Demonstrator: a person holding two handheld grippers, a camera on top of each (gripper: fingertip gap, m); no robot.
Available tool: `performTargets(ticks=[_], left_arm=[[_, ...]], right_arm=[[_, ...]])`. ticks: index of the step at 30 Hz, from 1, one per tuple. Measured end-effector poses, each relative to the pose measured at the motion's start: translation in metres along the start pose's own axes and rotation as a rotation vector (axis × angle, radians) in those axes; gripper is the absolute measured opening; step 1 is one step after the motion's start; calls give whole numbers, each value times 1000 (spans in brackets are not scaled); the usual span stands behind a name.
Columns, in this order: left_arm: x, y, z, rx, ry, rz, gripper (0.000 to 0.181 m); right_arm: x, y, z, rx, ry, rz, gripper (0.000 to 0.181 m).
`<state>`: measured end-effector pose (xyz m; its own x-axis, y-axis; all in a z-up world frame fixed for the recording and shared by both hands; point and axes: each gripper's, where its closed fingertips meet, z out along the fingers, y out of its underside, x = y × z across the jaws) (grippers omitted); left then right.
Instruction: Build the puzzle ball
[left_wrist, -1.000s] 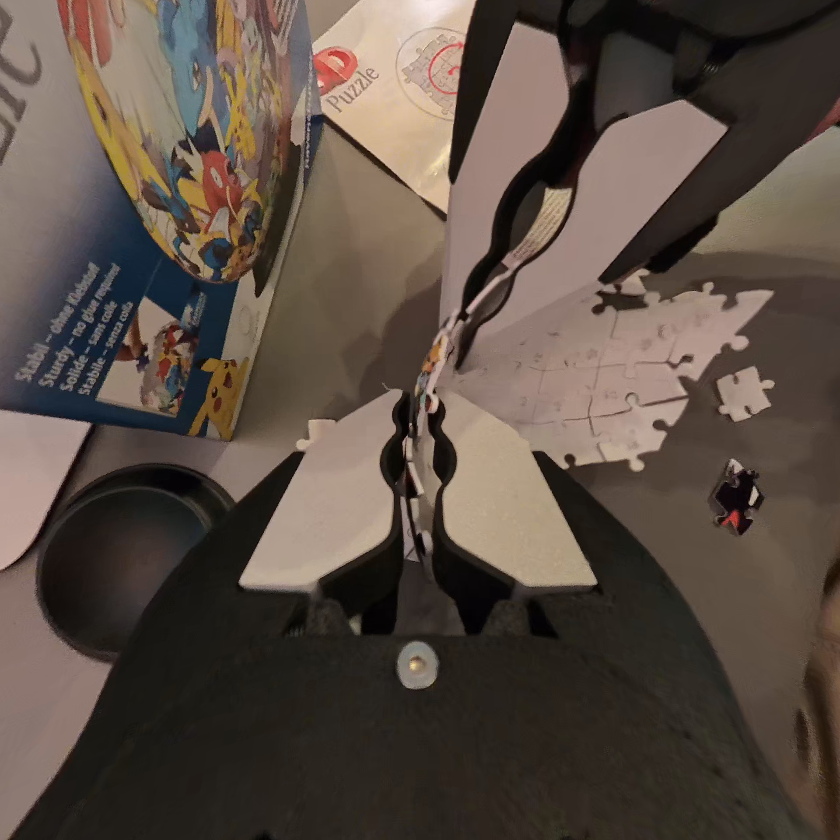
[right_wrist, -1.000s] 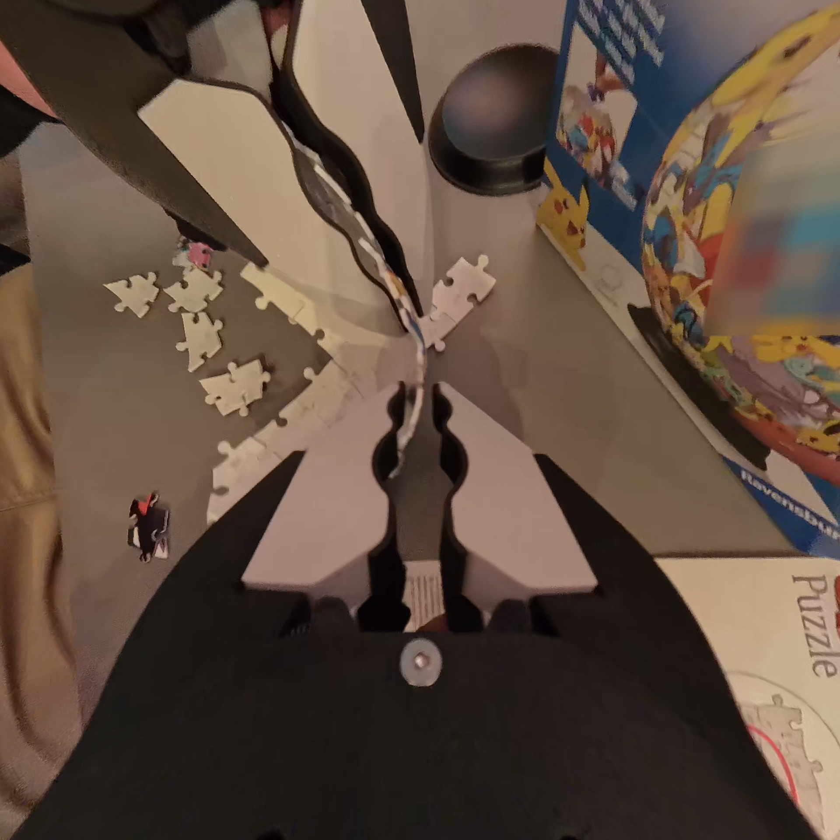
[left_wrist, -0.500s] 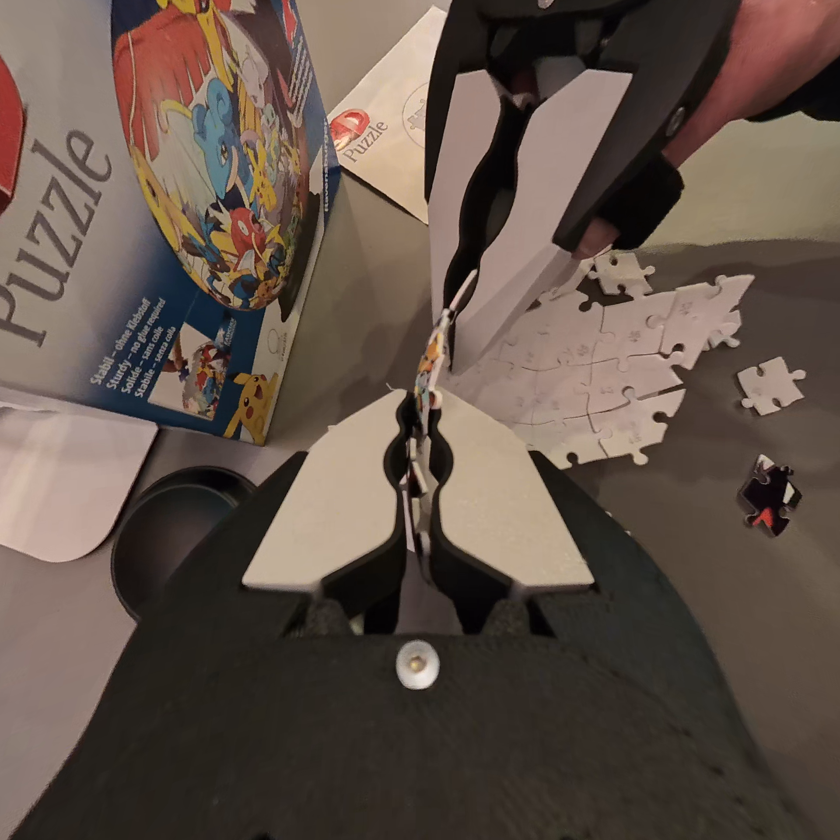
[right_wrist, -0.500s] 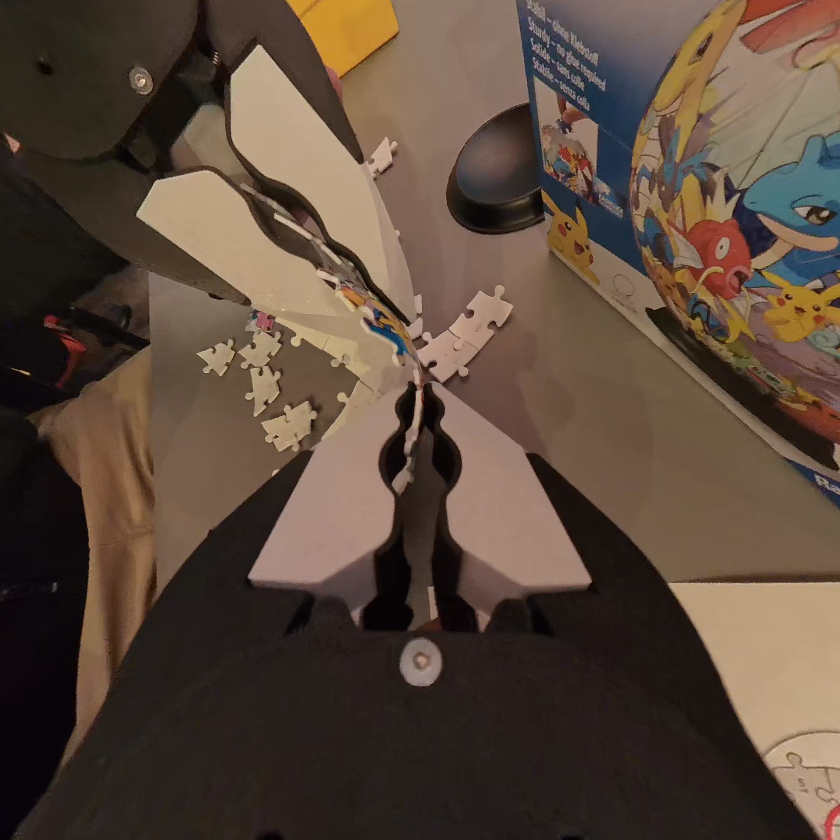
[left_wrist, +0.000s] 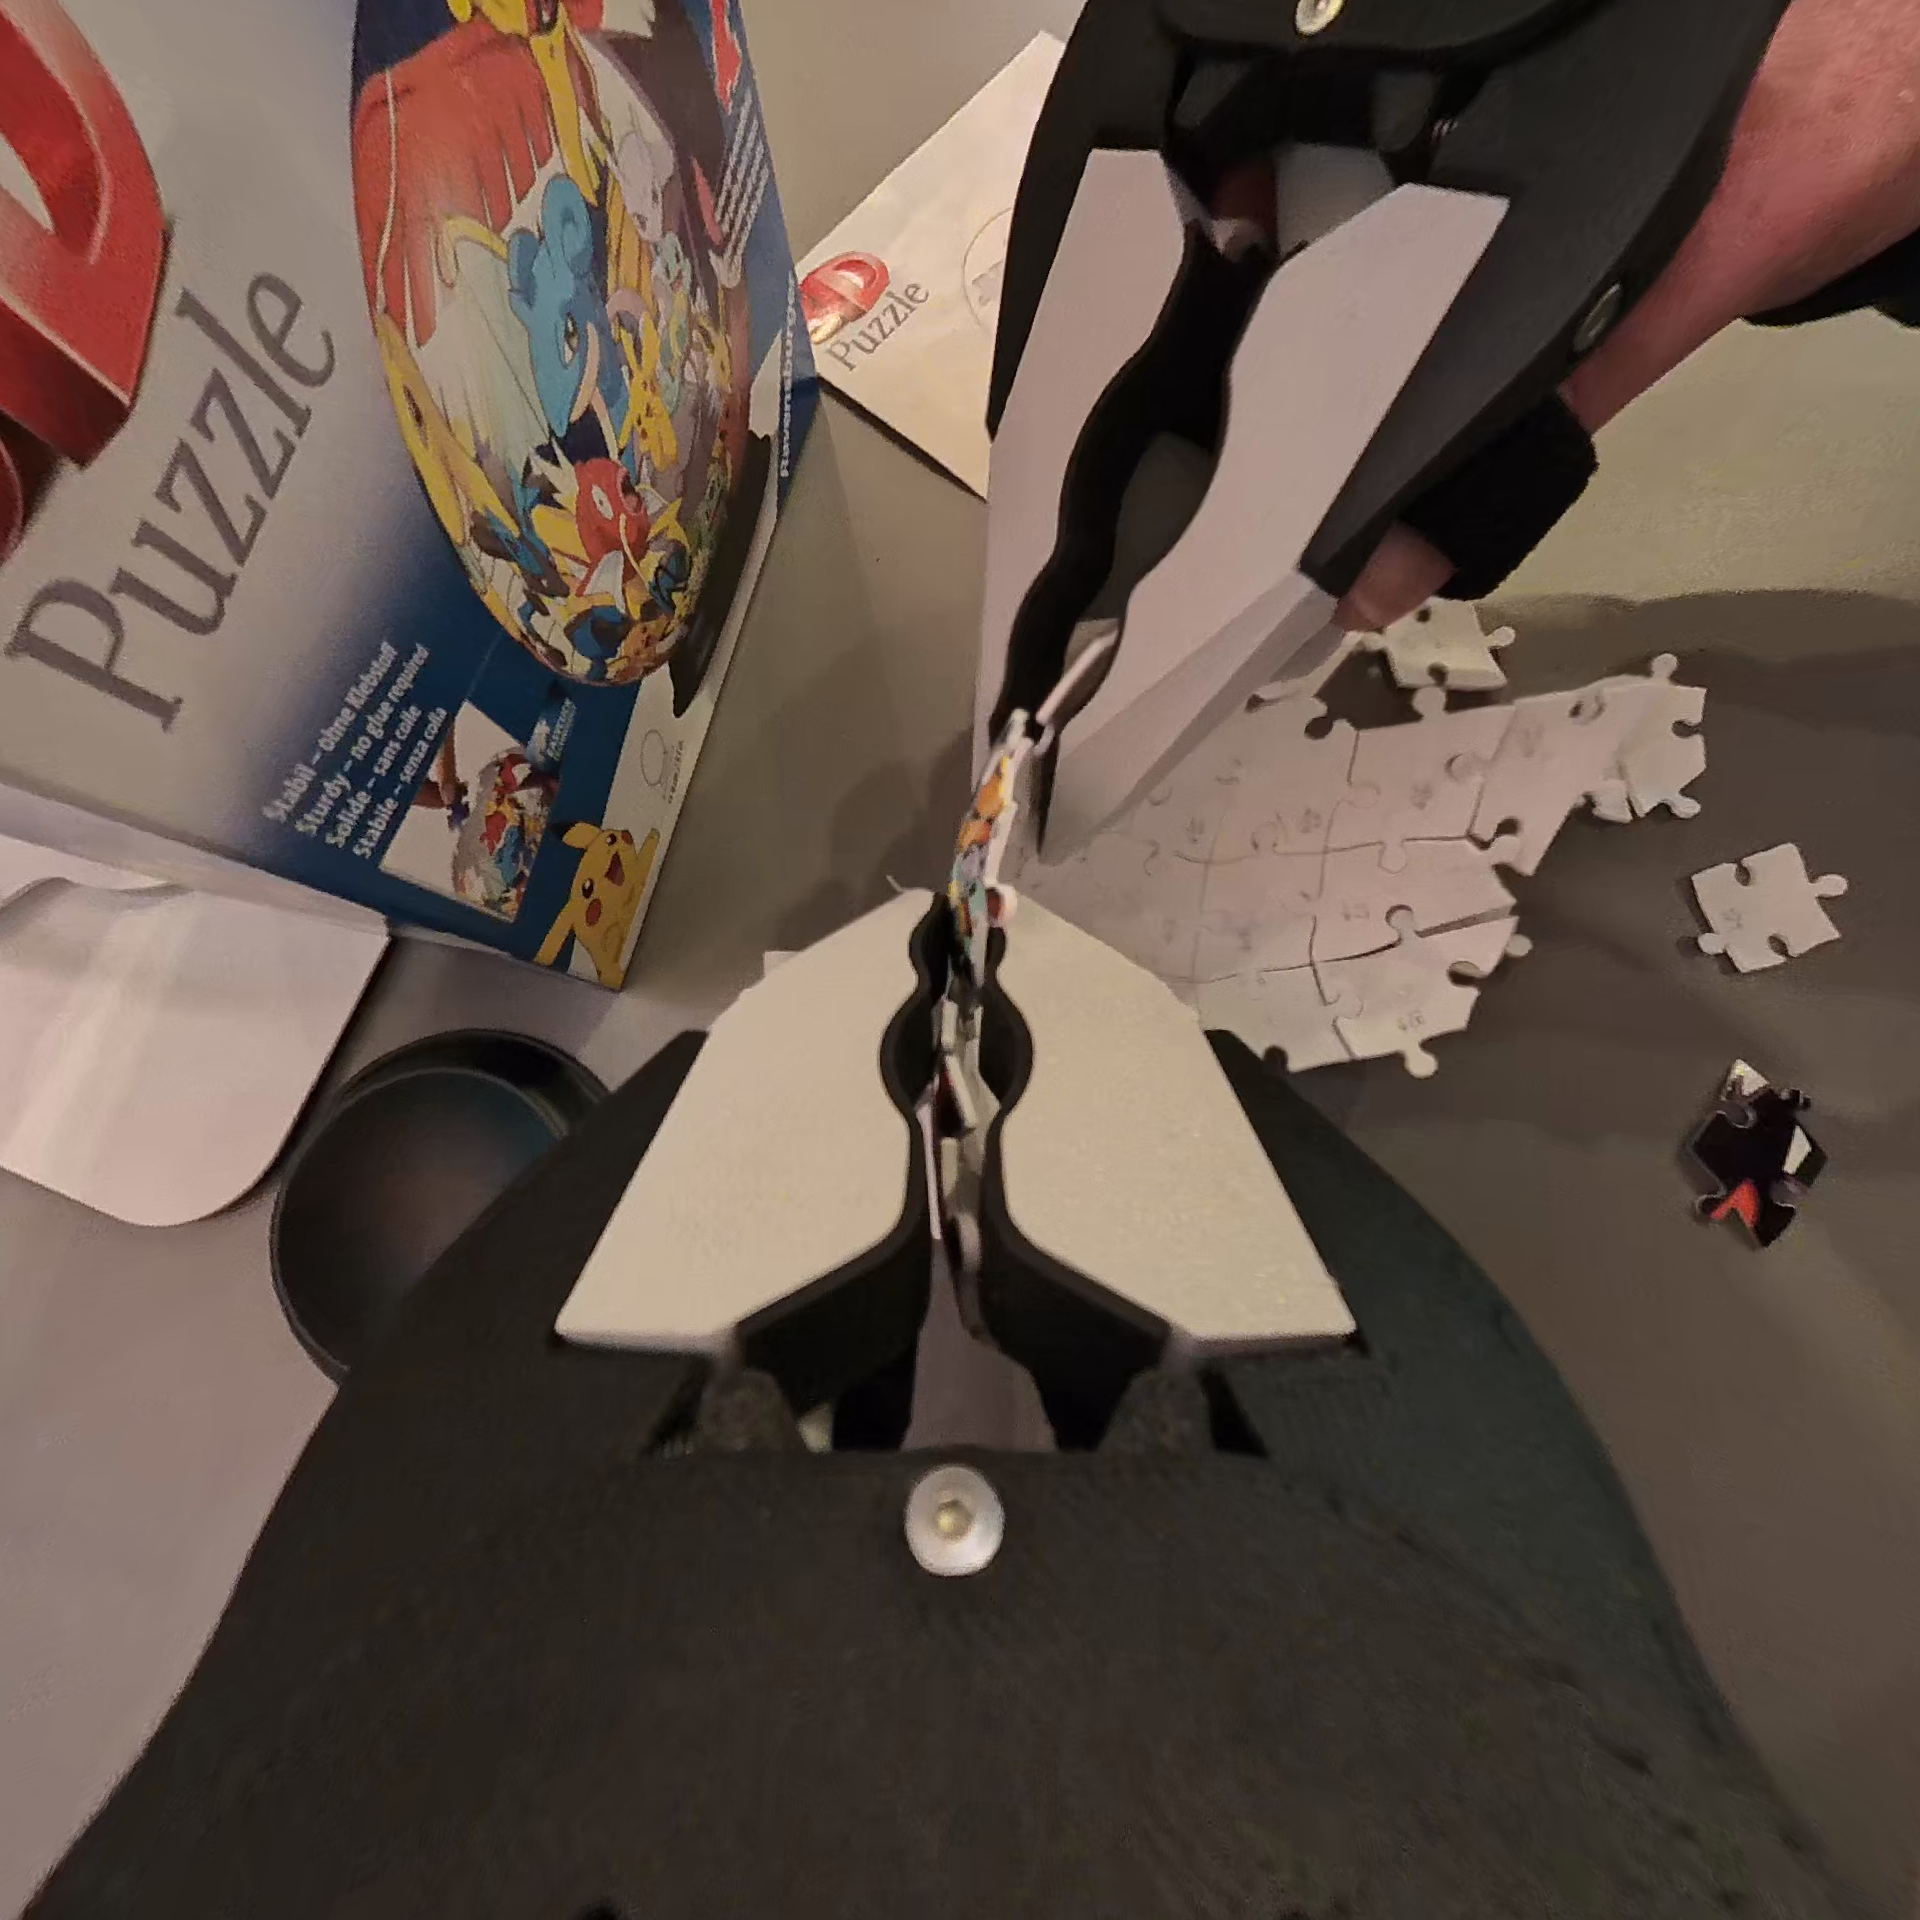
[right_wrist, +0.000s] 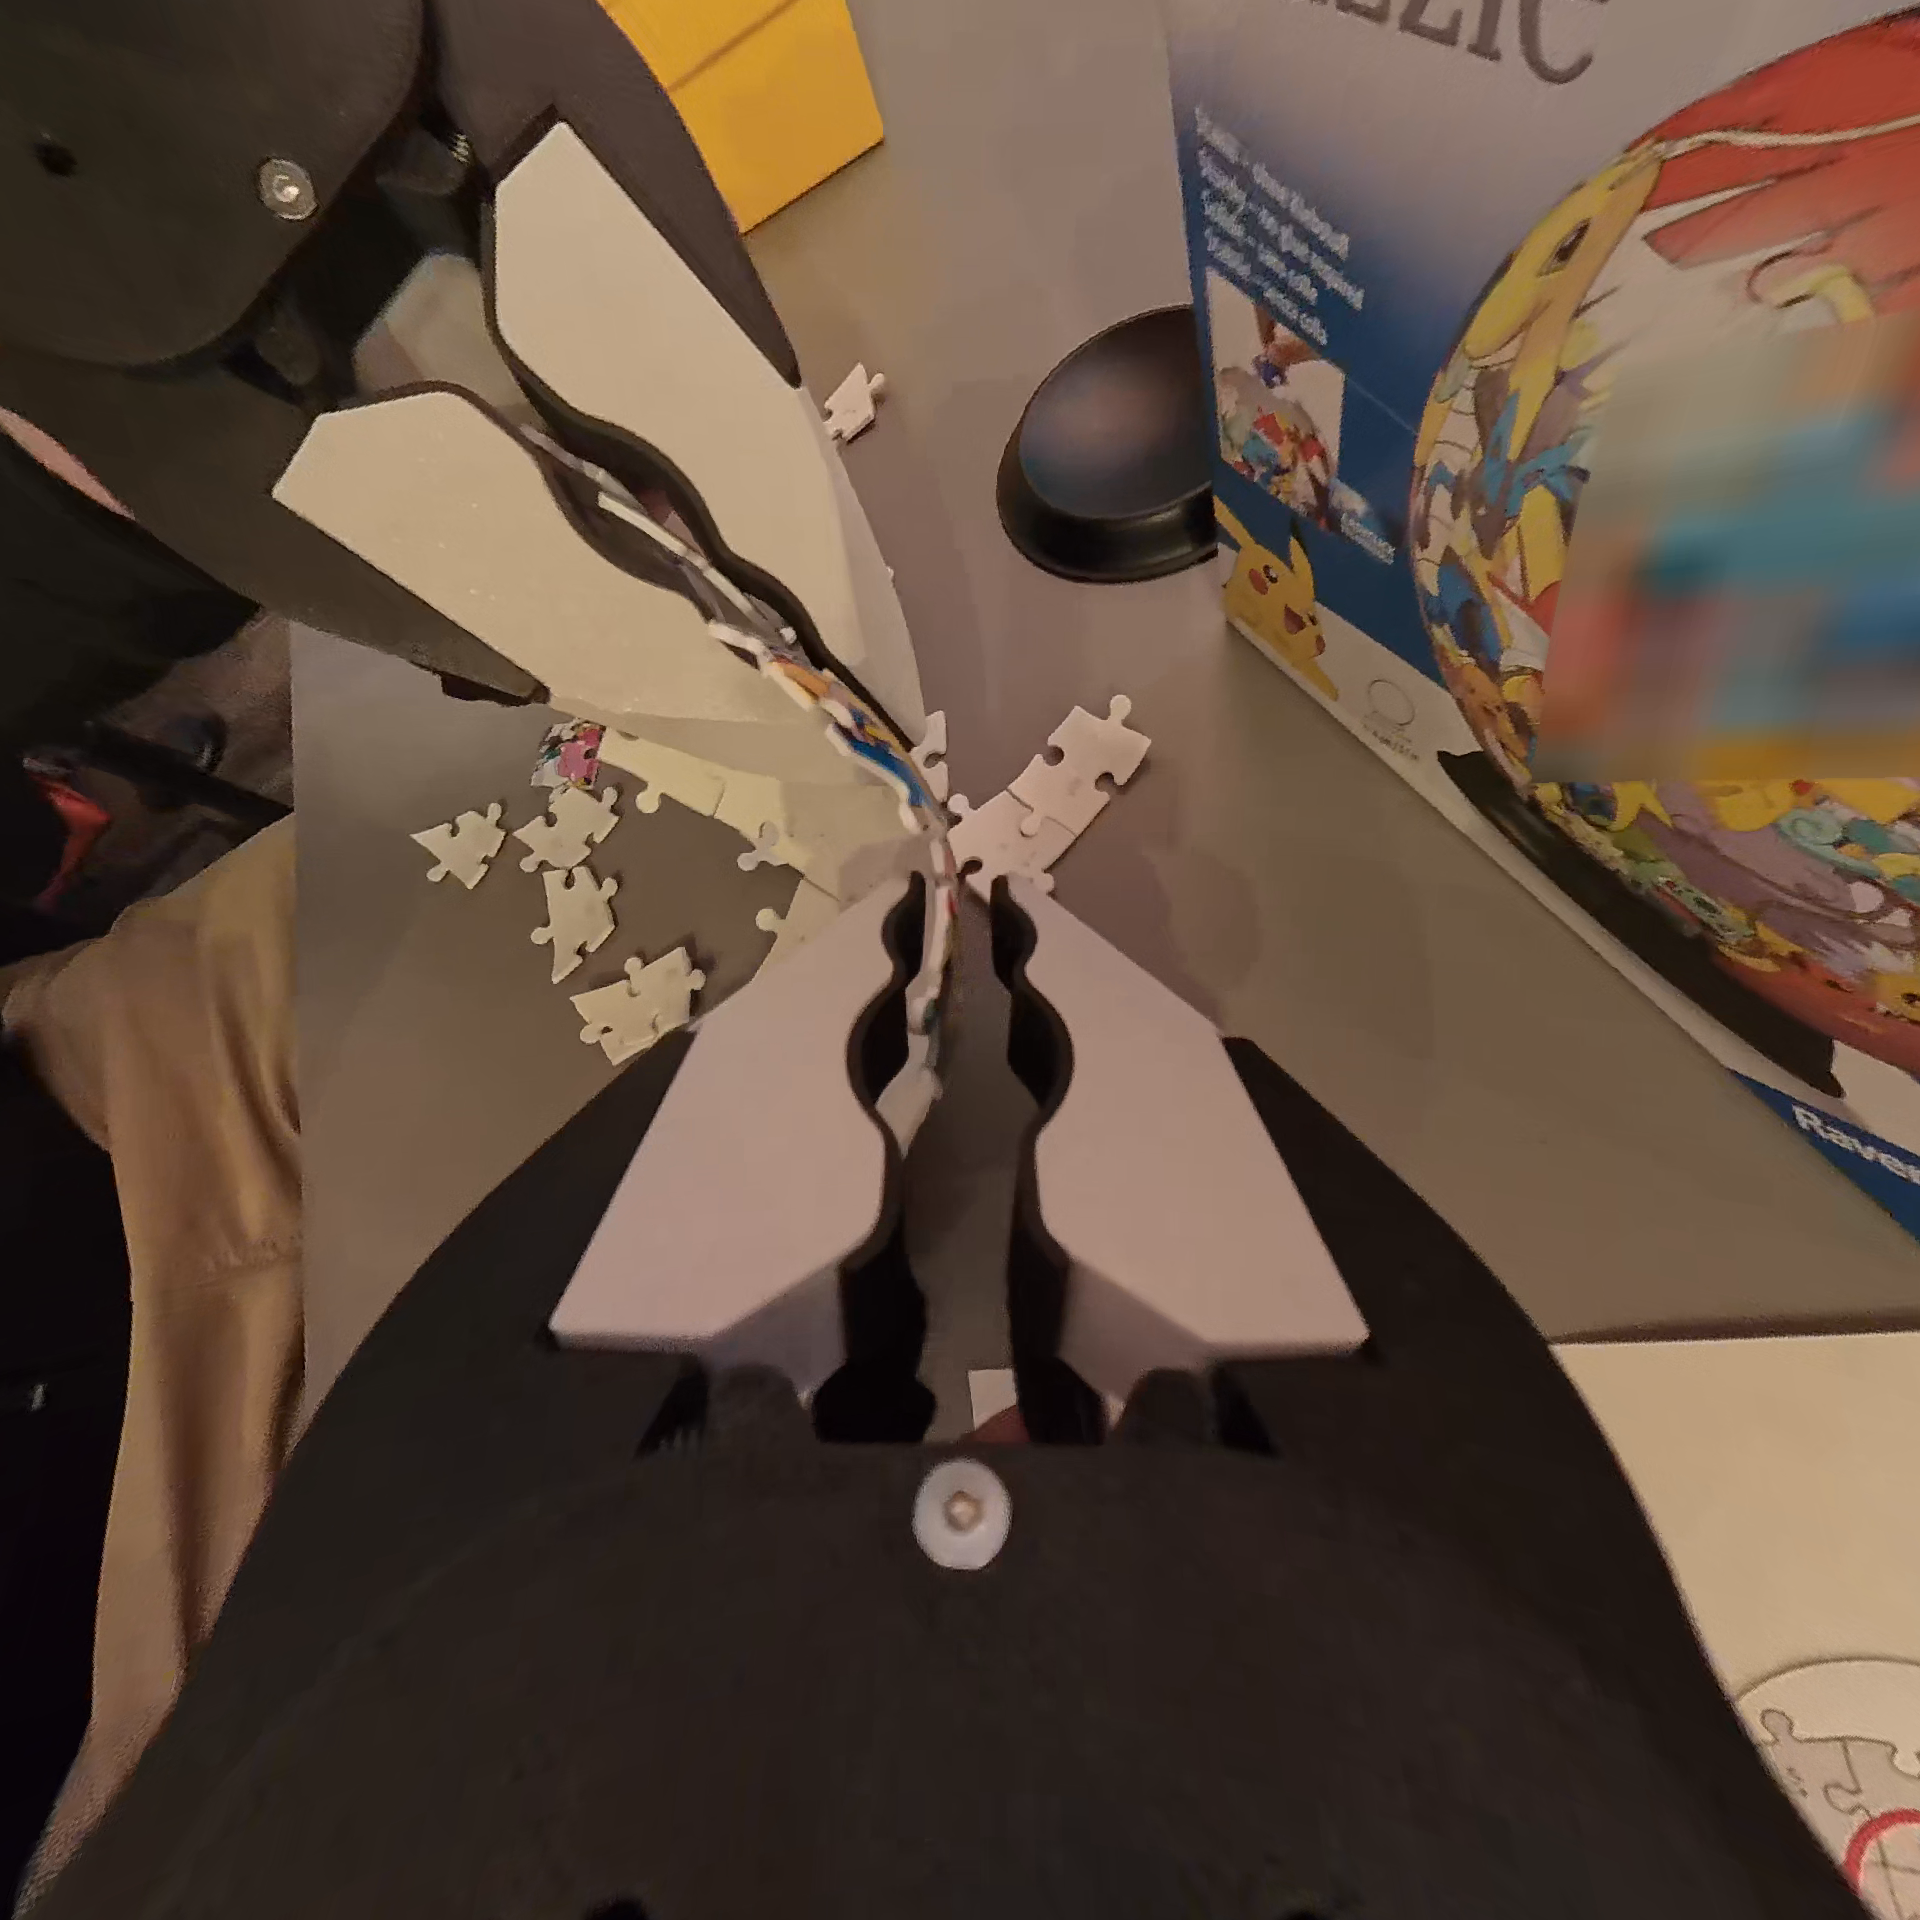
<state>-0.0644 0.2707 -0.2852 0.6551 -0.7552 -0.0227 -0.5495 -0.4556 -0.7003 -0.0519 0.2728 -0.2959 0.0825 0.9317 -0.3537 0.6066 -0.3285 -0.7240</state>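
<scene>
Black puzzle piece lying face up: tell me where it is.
In the left wrist view, the black puzzle piece lies on the table's right side, just below a lone white piece.

Yellow box at table's far edge

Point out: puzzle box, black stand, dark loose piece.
puzzle box (left_wrist: 312, 582): left wrist view, front face.
black stand (right_wrist: 1117, 468): right wrist view, domed top.
dark loose piece (left_wrist: 1754, 1164): left wrist view, centre of printed face.

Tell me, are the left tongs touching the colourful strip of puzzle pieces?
Touching. In the left wrist view, the left tongs pinch the puzzle strip between their fingers, with no gap.
</scene>
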Motion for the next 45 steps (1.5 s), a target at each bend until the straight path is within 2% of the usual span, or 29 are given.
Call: performTargets(ticks=[7,11,15,18,21,25,30,36,37,41,45], left_arm=[[5,3,7,1,1,6,3],[4,4,8,12,-4,-13,3],[3,3,6,29,13,-61,4],[1,4,6,32,-1,-64,5],[2,5,6,46,20,-94,5],[1,5,3,73,26,-125,6],[11,11,-3,59,112,-140,24],[16,18,-7,-24,115,7,32],[17,19,-7,-33,112,25,30],[16,19,-9,-33,91,31,5],[16,21,-12,-9,82,9,4]], right_arm=[[-3,2,2,-1,-17,-28,1],[-2,3,3,-8,-8,-54,1],[-2,0,3,25,-10,-34,2],[-6,5,-1,-15,-39,-57,11],[-2,11,-1,-44,-4,-81,2],[-1,8,-1,-43,13,-88,1],[-4,9,3,-54,26,-132,1],[-17,6,7,-75,28,-241,1],[-19,6,8,-88,39,-268,1],[-26,2,11,-113,59,-320,1],[-28,-1,12,-122,86,-333,1]])
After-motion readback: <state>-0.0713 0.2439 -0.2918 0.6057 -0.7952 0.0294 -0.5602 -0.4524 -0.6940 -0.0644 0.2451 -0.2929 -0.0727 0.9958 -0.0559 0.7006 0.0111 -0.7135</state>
